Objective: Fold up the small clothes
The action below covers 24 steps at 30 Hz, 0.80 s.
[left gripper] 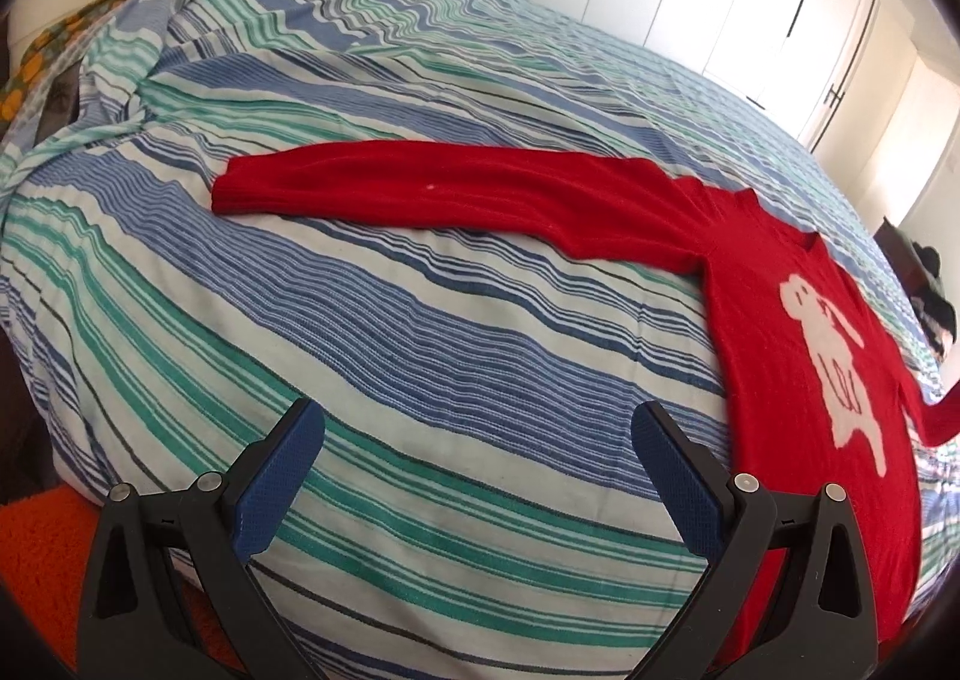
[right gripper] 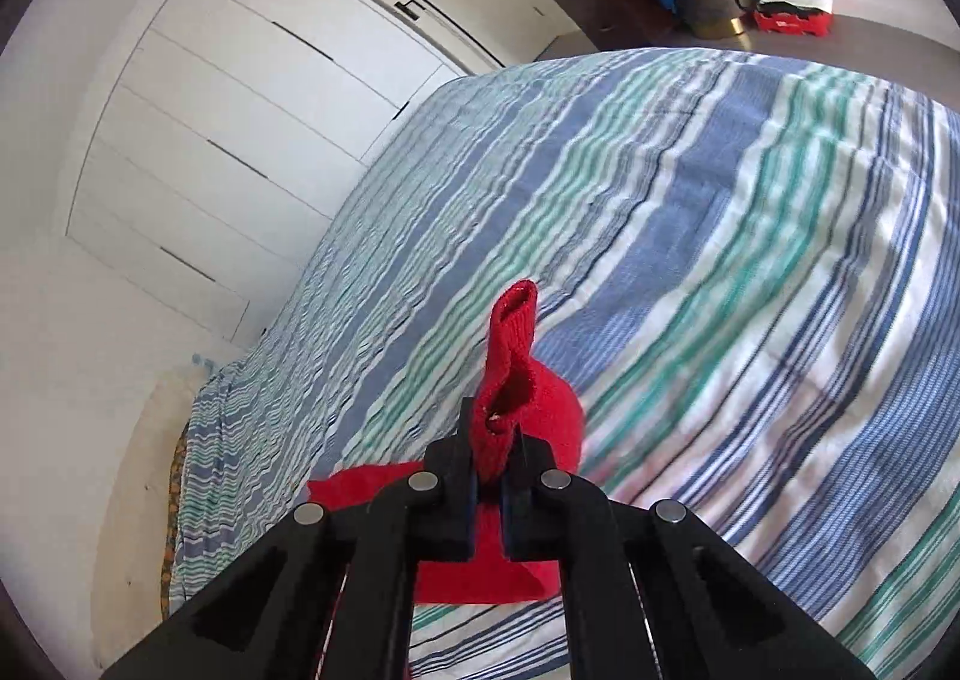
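We hold a red sweater (left gripper: pixel 774 284) by one cuff over the striped bedspread (left gripper: pixel 420 332).

Our right gripper (right gripper: pixel 489 440) is clamped on the cuff (right gripper: pixel 510 344) at centre frame; our left gripper (left gripper: pixel 474 434) stands spread apart, empty, at bottom centre, with the sweater lying flat across the middle and right.
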### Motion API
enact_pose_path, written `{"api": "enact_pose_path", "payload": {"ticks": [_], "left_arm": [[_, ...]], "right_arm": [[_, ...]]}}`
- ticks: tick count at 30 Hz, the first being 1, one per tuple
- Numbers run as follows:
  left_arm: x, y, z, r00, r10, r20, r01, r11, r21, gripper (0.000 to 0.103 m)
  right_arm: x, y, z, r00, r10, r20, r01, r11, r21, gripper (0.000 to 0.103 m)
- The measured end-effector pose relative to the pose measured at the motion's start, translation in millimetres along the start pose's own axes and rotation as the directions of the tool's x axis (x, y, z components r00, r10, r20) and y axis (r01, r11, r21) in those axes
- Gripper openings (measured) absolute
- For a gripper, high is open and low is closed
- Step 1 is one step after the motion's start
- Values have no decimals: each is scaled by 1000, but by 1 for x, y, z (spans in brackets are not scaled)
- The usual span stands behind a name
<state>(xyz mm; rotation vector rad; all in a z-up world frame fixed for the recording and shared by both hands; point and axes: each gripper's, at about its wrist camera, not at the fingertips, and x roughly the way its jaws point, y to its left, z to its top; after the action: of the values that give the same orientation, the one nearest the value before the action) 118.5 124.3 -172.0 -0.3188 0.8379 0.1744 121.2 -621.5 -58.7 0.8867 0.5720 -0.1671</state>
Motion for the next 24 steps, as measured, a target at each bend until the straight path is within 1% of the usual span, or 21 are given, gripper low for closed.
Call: {"api": "enact_pose_path", "payload": {"ticks": [2,5,7,8,9,11,13,14,15,16,17,18,19,20,21,22,23,24], "left_arm": [[-1,1,0,1000,-8,12,8,1000,0,102],[-4,1,-1,999,-34,21,34,999,4,102],[-5,1,-1,999,-36,24,36,999,15,102],[-6,2,-1,999,-36,25,35,999,18,102],[-7,4,-1,999,-34,26,34,999,17,102],[-8,8,-1,999,-34,26,34,999,2,102],[-7,14,0,999,-35,23,36,999,-23,102],[-7,16,0,999,-35,21,36,999,-34,102],[-7,17,0,999,-35,20,36,998,-44,102],[-6,18,0,999,-36,19,37,998,-51,102],[-6,18,0,999,-37,18,38,998,-55,102],[-6,18,0,999,-38,17,39,998,-57,102],[-6,18,0,999,-39,16,40,998,-55,102],[-6,17,-1,999,-40,15,40,998,-52,102],[-5,16,-1,999,-40,12,40,998,-46,102],[-3,14,-1,999,-39,7,40,998,-40,102],[-2,12,-1,999,-39,1,39,999,-34,102],[0,10,-1,999,-40,-5,40,999,-27,102]], "right_arm": [[11,56,-7,997,71,-39,-74,994,-83,5],[29,139,-28,979,157,-134,-183,961,-210,5],[39,186,-69,958,195,-212,-251,927,-280,5],[46,207,-86,945,212,-249,-284,909,-304,5],[56,226,-105,927,235,-292,-325,892,-314,5],[72,257,-145,888,266,-375,-394,860,-324,5],[86,278,-187,844,290,-451,-457,829,-322,10],[97,287,-204,817,294,-496,-484,818,-312,24],[108,292,-225,778,292,-557,-510,811,-287,65],[119,292,-243,744,290,-602,-524,812,-257,81],[126,288,-254,719,311,-622,-541,812,-220,83],[128,281,-261,693,333,-639,-558,810,-183,82],[130,275,-261,684,345,-643,-560,813,-159,81],[128,265,-255,687,360,-631,-556,819,-138,80],[126,252,-243,698,373,-611,-547,829,-119,78],[126,238,-225,719,376,-584,-528,843,-107,76],[123,223,-205,748,366,-554,-499,861,-104,72],[120,206,-189,780,339,-526,-459,881,-113,68]]}}
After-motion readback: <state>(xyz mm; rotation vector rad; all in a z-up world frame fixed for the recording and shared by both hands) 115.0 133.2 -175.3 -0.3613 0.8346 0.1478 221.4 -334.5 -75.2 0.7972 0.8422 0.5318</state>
